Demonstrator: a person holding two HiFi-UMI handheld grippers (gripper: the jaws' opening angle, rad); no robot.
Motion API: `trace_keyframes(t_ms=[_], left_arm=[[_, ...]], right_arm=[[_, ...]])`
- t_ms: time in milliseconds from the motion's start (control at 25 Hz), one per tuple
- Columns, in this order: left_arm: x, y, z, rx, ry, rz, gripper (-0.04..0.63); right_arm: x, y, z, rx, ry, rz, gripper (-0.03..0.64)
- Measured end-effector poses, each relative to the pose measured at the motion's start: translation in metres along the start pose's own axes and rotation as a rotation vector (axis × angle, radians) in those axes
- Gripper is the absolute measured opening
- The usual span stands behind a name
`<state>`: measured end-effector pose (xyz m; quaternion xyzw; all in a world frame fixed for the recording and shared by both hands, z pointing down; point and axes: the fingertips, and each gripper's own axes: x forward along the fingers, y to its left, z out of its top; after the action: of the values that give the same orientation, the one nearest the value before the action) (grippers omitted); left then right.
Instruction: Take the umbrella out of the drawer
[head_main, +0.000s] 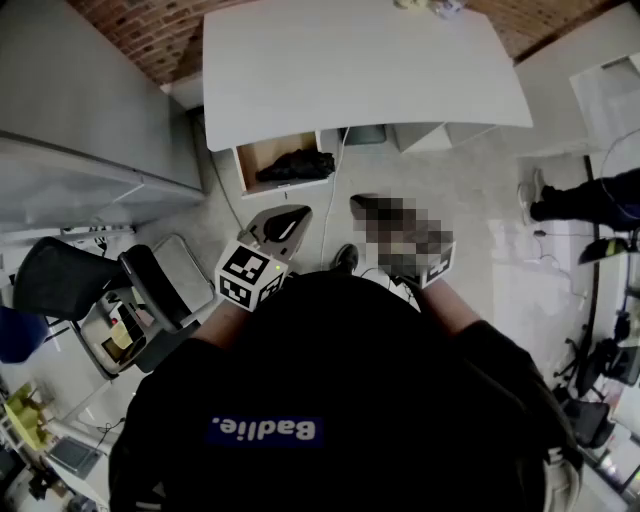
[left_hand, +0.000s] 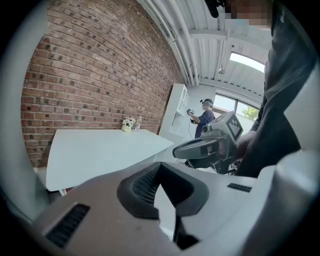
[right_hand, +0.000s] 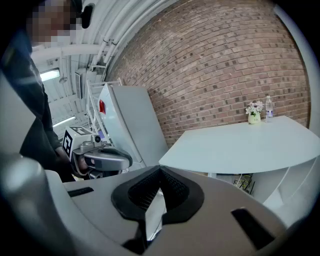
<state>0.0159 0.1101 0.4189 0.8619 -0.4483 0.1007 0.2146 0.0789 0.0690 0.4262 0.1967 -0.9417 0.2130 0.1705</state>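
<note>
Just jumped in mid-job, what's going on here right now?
A person stands facing the white table with a gripper in each hand. The drawer under it is open, and a dark bundle, apparently the umbrella, lies inside. The left gripper and right gripper are held near the body, short of the drawer, jaws together with nothing between them. The umbrella is not yet grasped.

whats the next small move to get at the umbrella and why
Probably reach the left gripper forward and down toward the open drawer, parting its jaws on the way. The black umbrella lies in that drawer under the table, roughly ahead of the left gripper. Both it and the right gripper are well short of it, jaws together and empty.
</note>
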Motion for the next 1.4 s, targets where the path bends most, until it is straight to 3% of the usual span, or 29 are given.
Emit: trace_keyframes(t_ms=[760,1080,1280,1400], left_arm=[[0.013,-0.008,0.003,0.013,0.008,0.042,0.002],[0.022,0.028,-0.009,0.082,0.099,0.180,0.002],[0.018,0.058,-0.015,0.038,0.100,0.292,0.002],[0.022,0.068,-0.020,0.041,0.111,0.308,0.002]], right_arm=[[-0.020,-0.016,-0.002,-0.011,-0.001,0.010,0.028],[-0.036,-0.038,0.007,0.000,-0.031,0.031,0.028],[-0.038,-0.048,0.006,0.028,-0.038,0.056,0.028],[-0.036,-0.051,0.009,0.035,-0.046,0.053,0.028]])
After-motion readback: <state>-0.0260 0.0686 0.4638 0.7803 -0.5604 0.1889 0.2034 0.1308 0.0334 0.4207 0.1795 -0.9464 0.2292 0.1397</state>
